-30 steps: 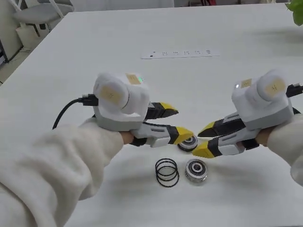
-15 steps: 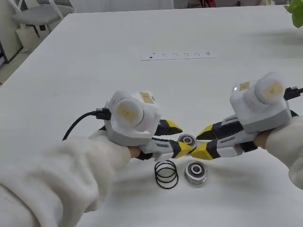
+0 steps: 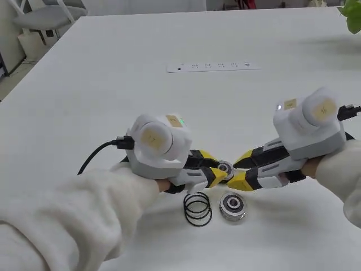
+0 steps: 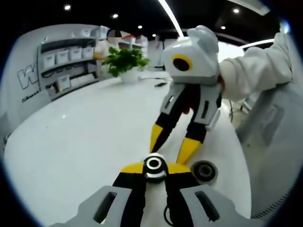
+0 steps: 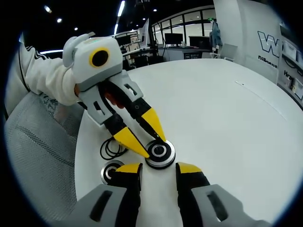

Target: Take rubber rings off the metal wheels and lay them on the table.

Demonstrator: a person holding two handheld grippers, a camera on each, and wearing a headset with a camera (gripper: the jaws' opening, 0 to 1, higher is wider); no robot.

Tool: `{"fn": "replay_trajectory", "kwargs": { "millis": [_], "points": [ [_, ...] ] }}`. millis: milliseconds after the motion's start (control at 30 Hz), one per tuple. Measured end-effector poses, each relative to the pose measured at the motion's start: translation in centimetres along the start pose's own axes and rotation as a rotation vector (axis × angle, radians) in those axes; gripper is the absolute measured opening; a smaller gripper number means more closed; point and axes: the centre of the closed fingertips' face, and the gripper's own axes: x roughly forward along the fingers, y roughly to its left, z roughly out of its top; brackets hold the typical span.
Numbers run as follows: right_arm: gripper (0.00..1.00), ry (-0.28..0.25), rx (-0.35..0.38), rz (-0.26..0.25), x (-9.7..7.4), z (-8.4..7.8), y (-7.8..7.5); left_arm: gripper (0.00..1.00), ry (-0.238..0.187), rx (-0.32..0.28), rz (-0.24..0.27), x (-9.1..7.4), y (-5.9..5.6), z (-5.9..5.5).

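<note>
Left gripper (image 3: 216, 165) has shifted right since a second ago and is now clenched on the far small silver metal wheel (image 3: 225, 167) | right gripper (image 3: 237, 170) released, jaws spread, tips just right of that wheel | second silver wheel (image 3: 232, 204) lies nearer on the white table (image 3: 113, 84) | thin black rubber rings (image 3: 198, 206) just left of it (overlapping, loose).

Pwr strip (image 3: 213, 66), plant (image 3: 353, 16) top-right
</note>
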Motion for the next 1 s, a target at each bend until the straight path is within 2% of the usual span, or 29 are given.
{"fn": "replay_trajectory", "kwargs": {
  "millis": [300,767,1000],
  "points": [
    [0.22,-0.001,-0.008,-0.003,-0.01,-0.04,0.00,0.15,-0.007,-0.001,0.013,-0.10,-0.02,-0.05],
    [0.17,-0.008,-0.005,0.016,0.07,-0.22,0.14,0.14,-0.024,0.005,-0.010,-0.37,-0.42,-0.09],
    [0.15,-0.016,-0.014,0.027,0.07,-0.18,0.27,0.14,-0.050,0.002,-0.024,-0.65,-0.47,-0.29]
  ]
}}
